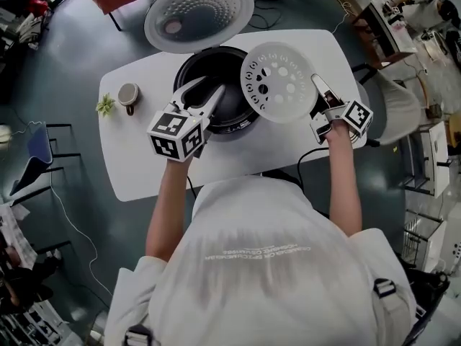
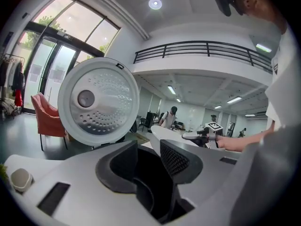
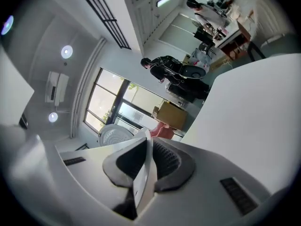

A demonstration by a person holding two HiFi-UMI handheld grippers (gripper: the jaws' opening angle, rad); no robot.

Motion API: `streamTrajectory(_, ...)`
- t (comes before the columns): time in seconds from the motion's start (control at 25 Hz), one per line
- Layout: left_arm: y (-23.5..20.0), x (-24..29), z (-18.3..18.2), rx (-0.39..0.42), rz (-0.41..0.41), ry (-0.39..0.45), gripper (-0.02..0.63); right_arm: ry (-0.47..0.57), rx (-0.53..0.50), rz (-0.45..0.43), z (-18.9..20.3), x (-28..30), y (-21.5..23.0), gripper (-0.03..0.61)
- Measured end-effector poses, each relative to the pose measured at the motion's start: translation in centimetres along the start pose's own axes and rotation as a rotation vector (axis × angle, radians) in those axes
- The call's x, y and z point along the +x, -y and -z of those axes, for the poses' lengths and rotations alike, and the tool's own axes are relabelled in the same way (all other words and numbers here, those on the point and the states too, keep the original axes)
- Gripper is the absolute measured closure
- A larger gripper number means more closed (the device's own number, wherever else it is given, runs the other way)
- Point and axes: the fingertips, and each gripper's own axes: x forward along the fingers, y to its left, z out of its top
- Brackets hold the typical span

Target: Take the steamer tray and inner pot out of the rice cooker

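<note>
From the head view the rice cooker (image 1: 238,125) stands mid-worktop (image 1: 144,157) with its lid (image 1: 198,13) tipped open behind it and the dark inner pot (image 1: 209,74) seated inside. The perforated white steamer tray (image 1: 277,81) is lifted clear, over the cooker's right rim, held at its right edge by the right gripper (image 1: 317,83). The right gripper view shows that grip: its fingers (image 3: 171,161) are nearly together, pinching the tray's thin rim (image 3: 146,168), the tray's broad face filling the right of that view. The left gripper (image 1: 205,91) hangs over the cooker's front-left rim; its own view shows the fingers (image 2: 176,159) well apart, gripping nothing, facing the lid's dimpled underside (image 2: 99,100). A cup (image 1: 128,94) and a small plant (image 1: 106,105) sit left of the cooker; the left gripper view catches only the cup (image 2: 21,179).
</note>
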Motion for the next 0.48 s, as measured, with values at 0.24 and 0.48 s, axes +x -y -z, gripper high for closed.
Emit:
streamTrajectory(0.24,1.5,3.1,0.9,0.024,-0.052,-0.088,0.457,-0.008,0.080,-0.036,-2.4,0.6,4.0,0.522)
streamTrajectory(0.48,3.7,6.7,1.7,0.038,-0.089,-0.144,0.459,-0.003,0.162,-0.055,-4.6,0.2,8.9,0.520)
